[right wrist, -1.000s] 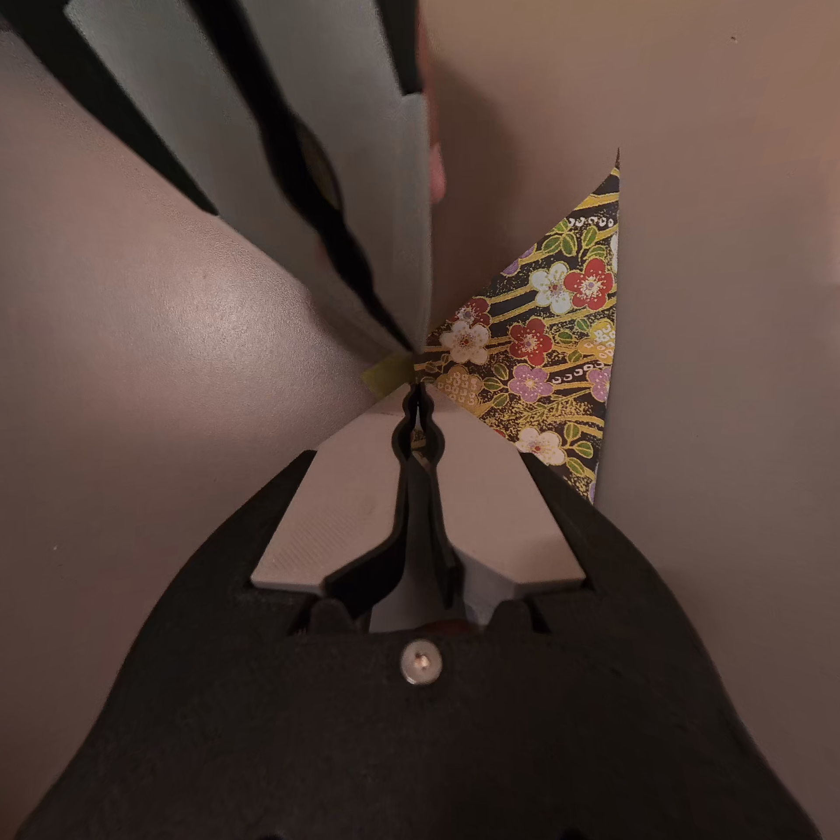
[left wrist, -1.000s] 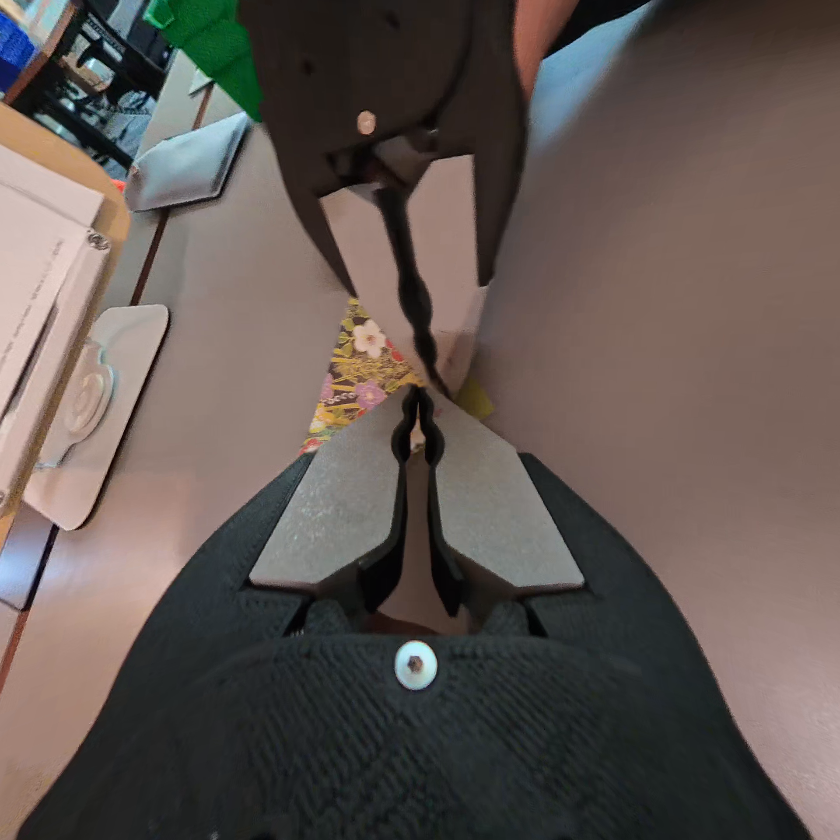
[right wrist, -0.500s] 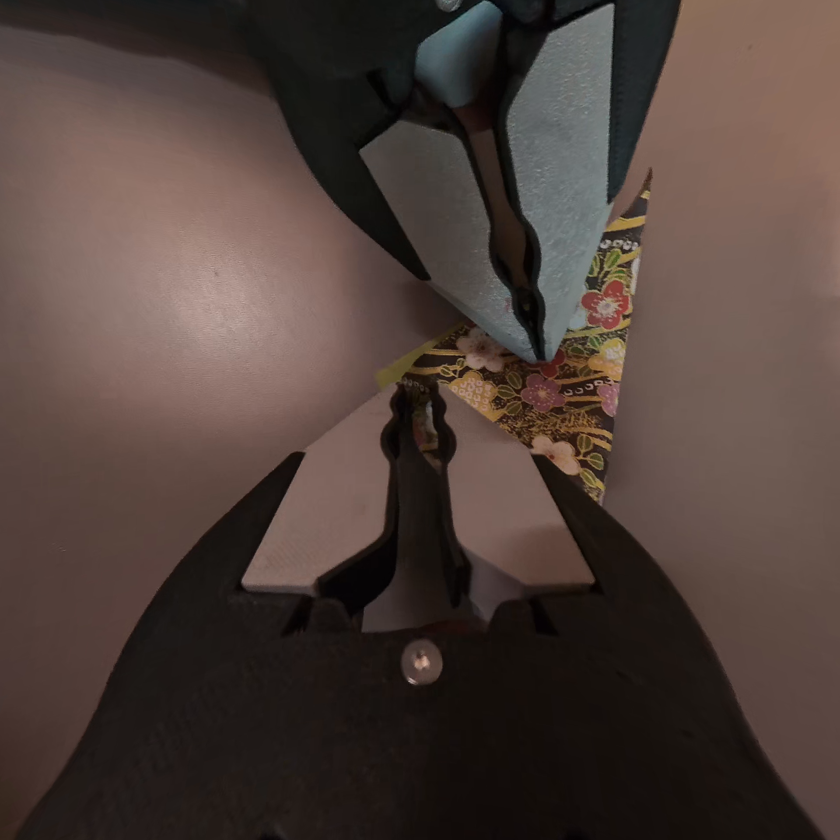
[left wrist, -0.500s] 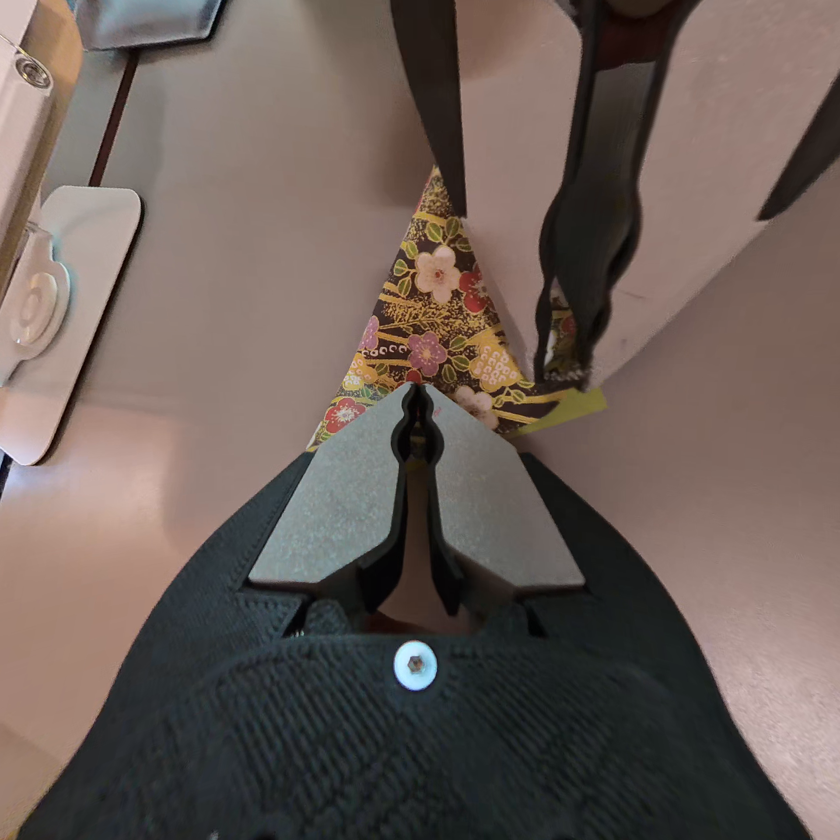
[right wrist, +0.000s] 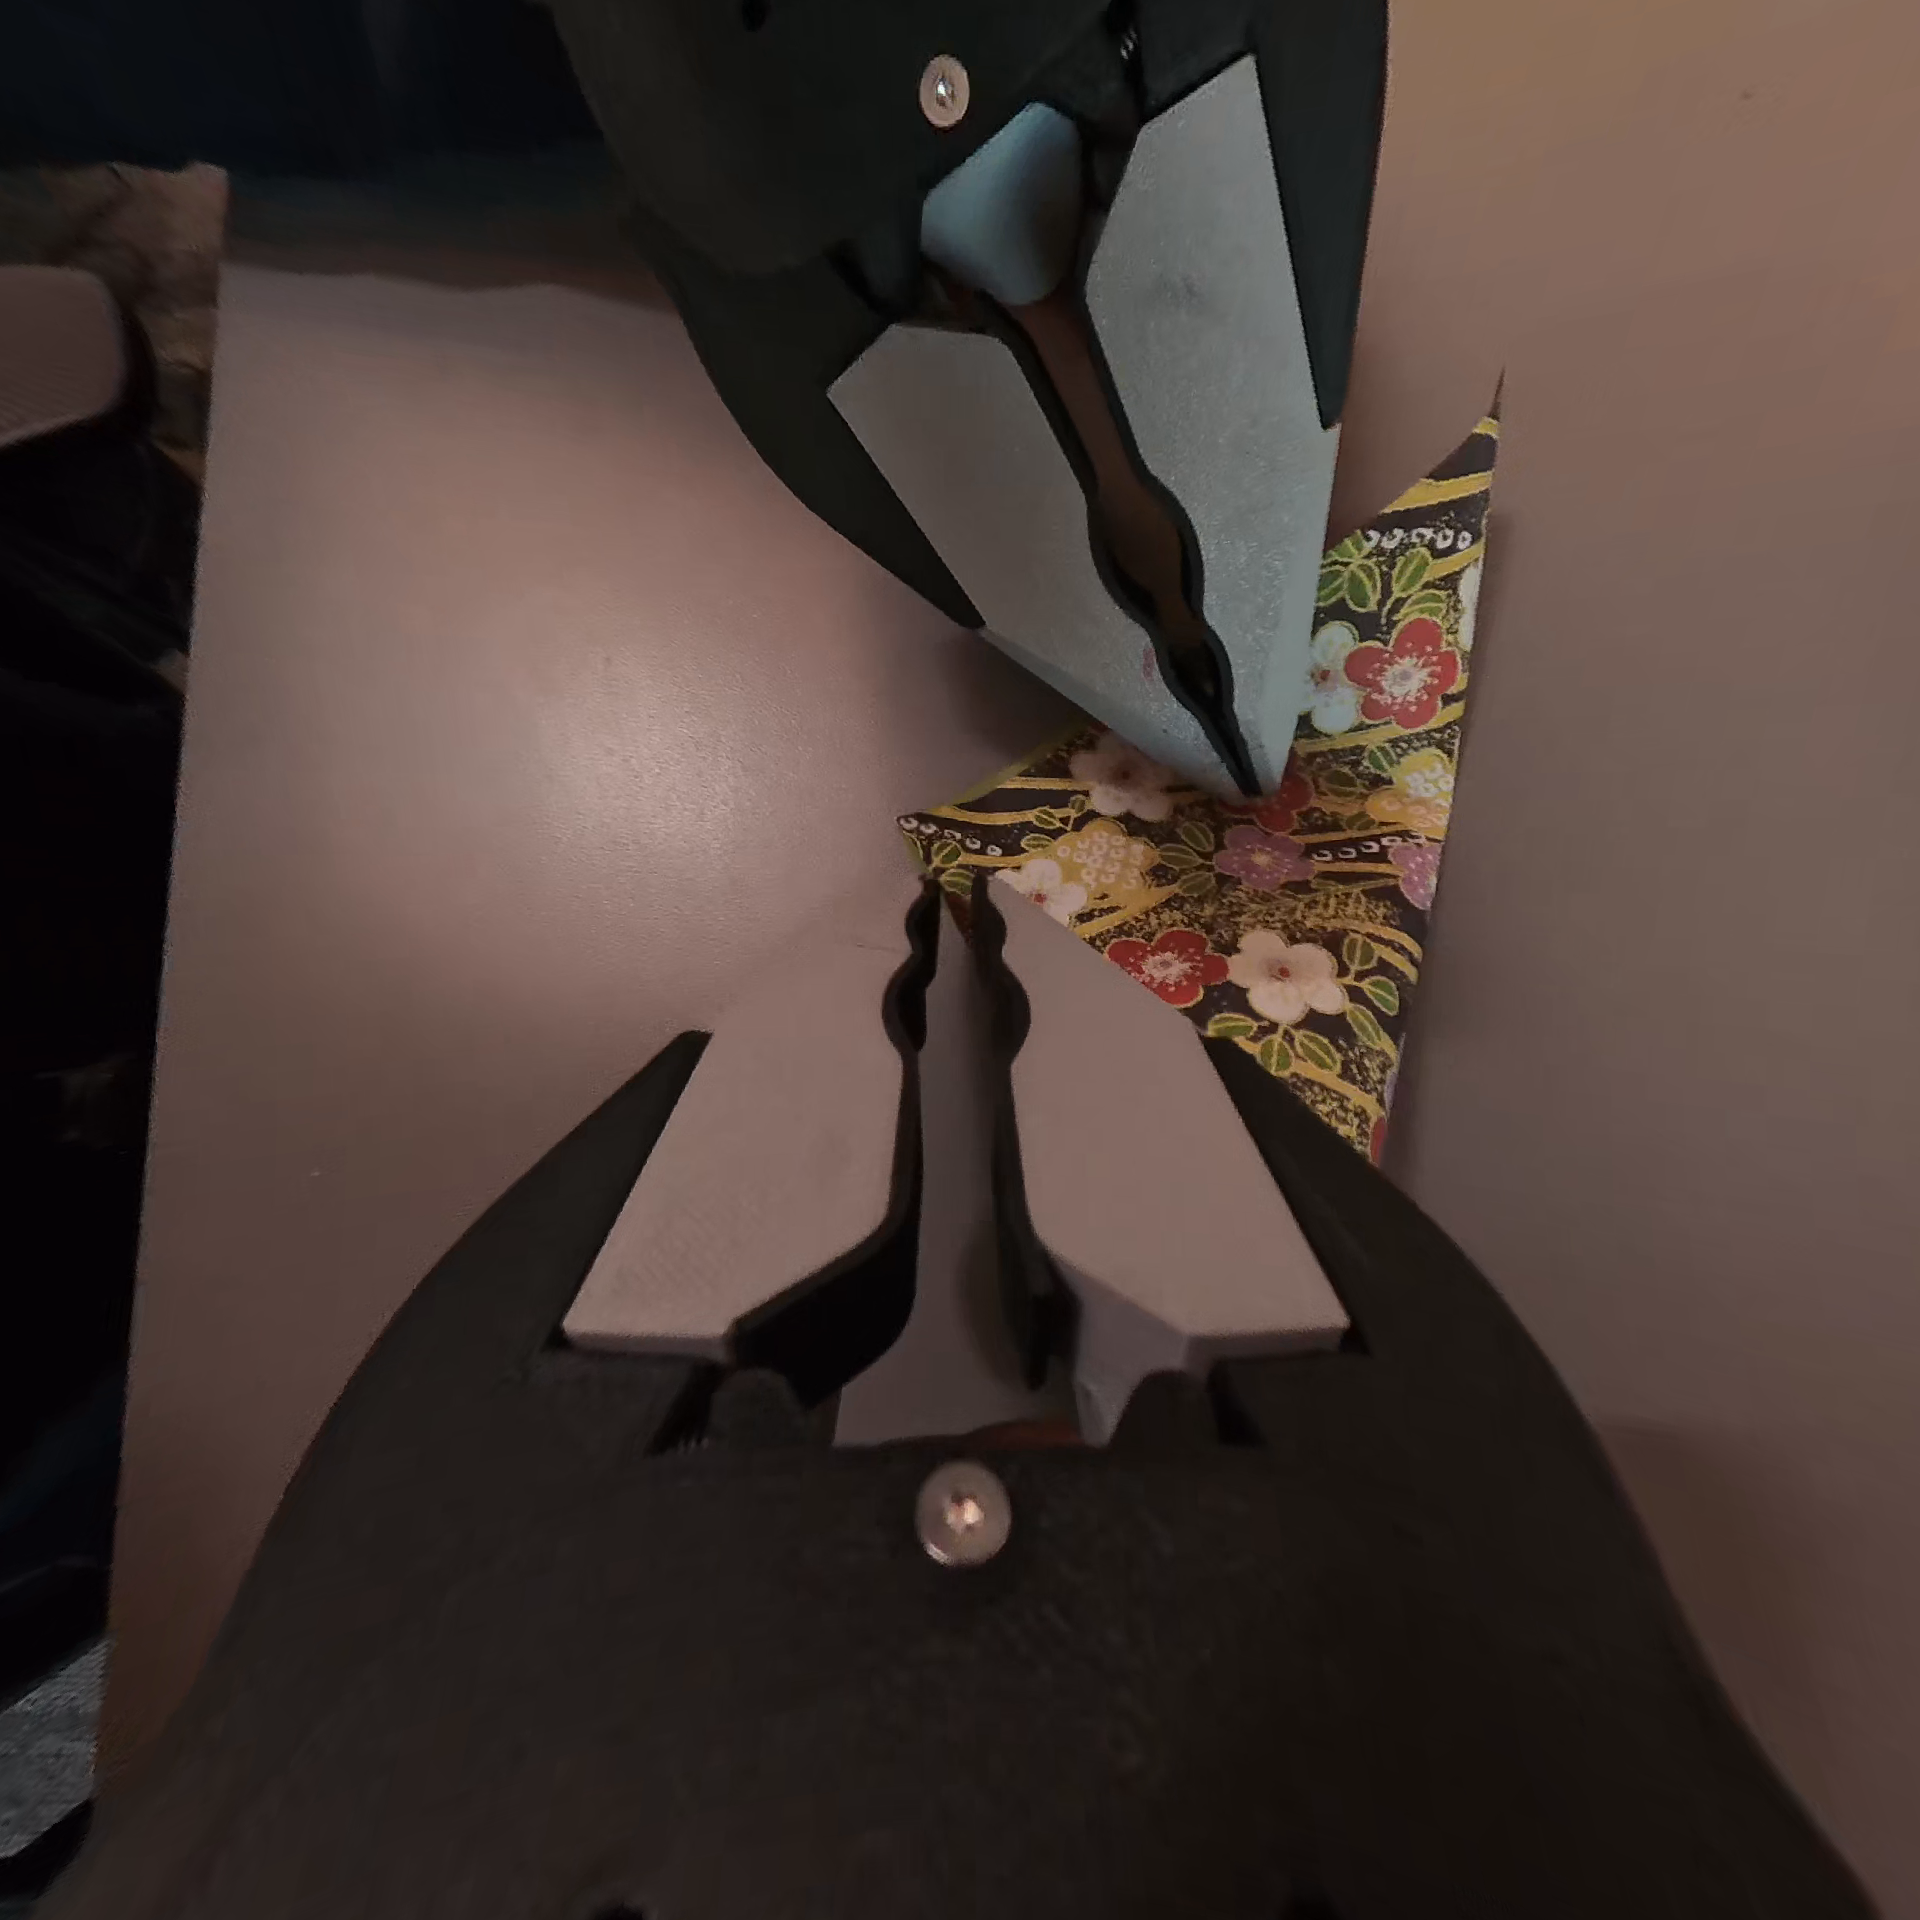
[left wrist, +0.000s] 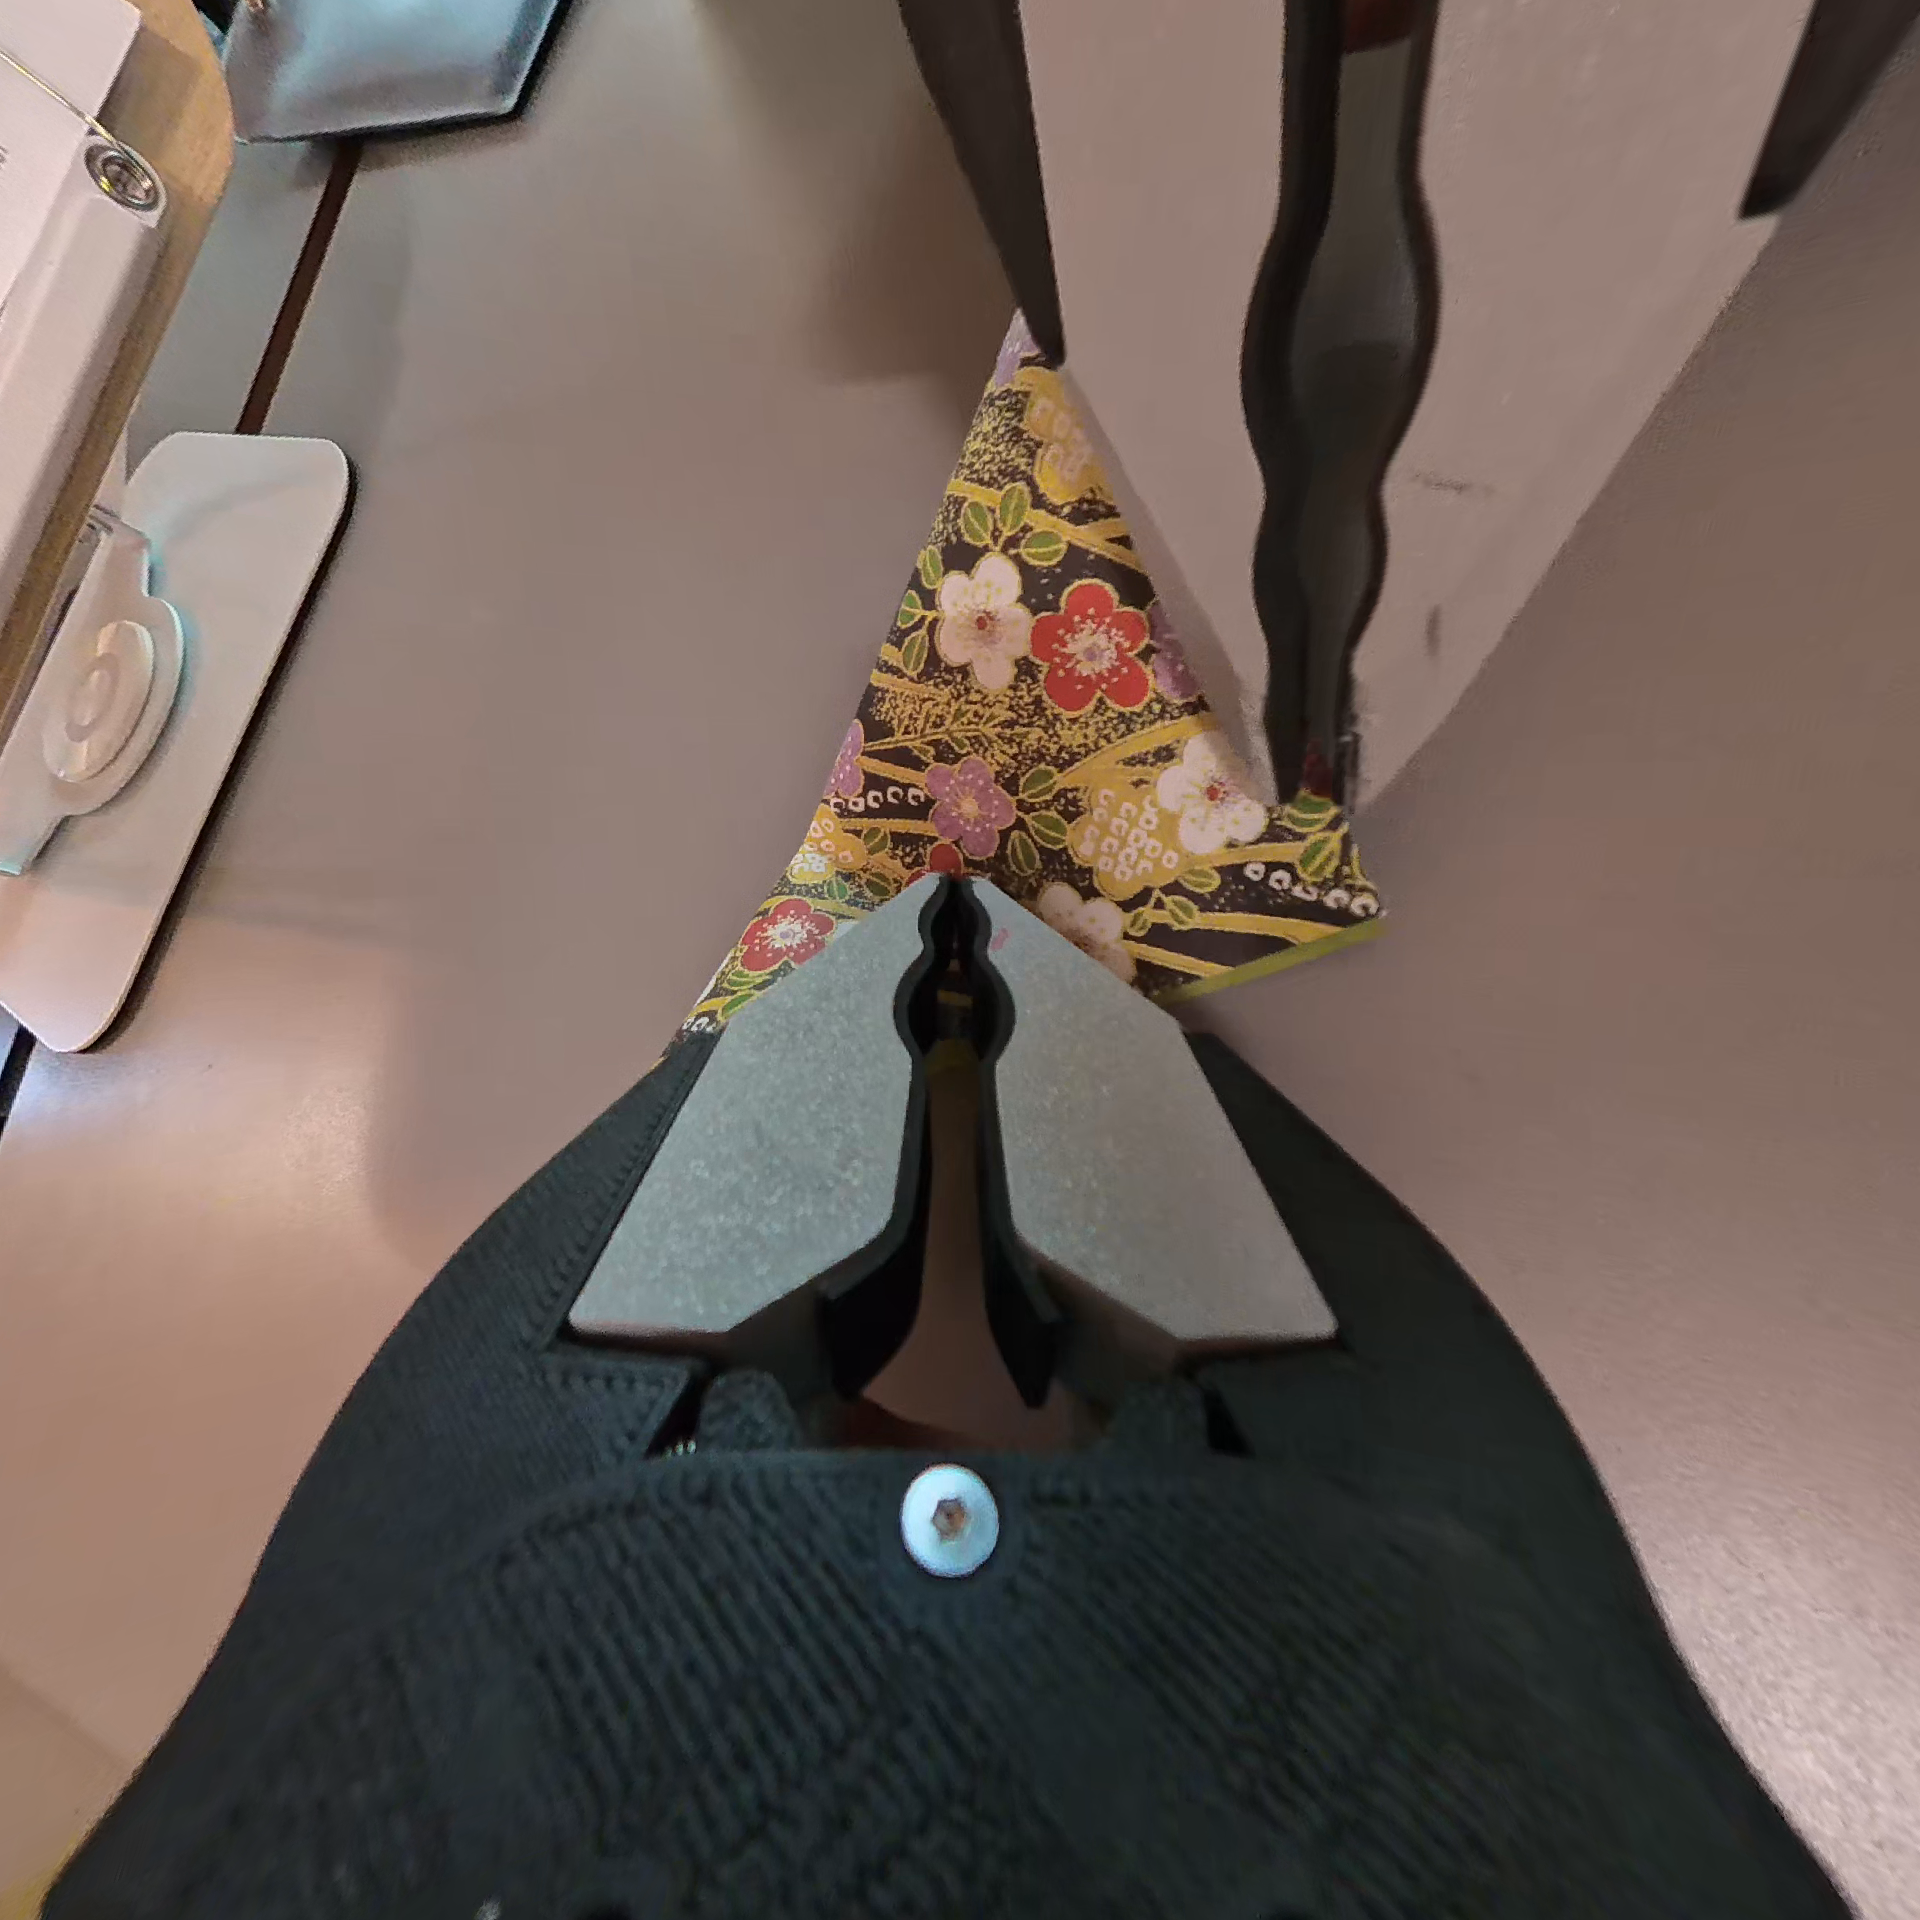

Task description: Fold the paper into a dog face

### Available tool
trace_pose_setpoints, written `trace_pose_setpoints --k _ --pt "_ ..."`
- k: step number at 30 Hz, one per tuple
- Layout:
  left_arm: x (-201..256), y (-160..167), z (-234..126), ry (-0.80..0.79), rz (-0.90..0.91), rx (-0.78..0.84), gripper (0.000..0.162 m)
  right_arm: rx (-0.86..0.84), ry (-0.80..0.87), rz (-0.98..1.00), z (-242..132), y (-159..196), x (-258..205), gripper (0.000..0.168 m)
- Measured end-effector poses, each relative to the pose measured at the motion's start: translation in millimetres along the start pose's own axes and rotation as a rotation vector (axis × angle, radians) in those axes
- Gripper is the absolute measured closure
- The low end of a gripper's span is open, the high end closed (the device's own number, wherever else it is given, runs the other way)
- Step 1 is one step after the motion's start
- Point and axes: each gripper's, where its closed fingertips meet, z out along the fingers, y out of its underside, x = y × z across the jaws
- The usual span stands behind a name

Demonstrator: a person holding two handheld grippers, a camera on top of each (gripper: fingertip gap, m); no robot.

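Office-like desk [left wrist: 582, 540] (white boxes [left wrist: 62, 260], pouch [left wrist: 384, 73] at edge).

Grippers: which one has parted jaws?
The right gripper: its wrist view shows a narrow gap between the fingertips, beside the floral paper's corner. The left gripper's tips are closed together, down on the paper.

1. The paper [left wrist: 1049, 707] is black with gold streaks, green leaves, and red, white and purple blossoms; a plain yellow-green edge shows at one corner.
2. The table [left wrist: 582, 582] is a plain dull pinkish-brown.
3. The left gripper [left wrist: 951, 883] has grey speckled fingers [left wrist: 790, 1122] on a black ribbed body.
4. The right gripper [right wrist: 954, 883] has pale grey fingers [right wrist: 1122, 1164] on a black body.
5. A flat plate [left wrist: 156, 727] is pale grey-white.
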Motion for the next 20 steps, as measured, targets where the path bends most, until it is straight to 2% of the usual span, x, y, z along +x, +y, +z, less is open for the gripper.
trace_pose_setpoints --k 9,20 --pt "0.0 0.0 -0.1 -0.008 -0.008 -0.004 0.162 -0.033 -0.001 -0.031 14.5 0.9 -6.5 0.168" --pt "-0.1 0.3 -0.2 -0.011 -0.019 -0.004 0.162 -0.007 0.035 0.087 12.2 1.5 10.1 0.168"
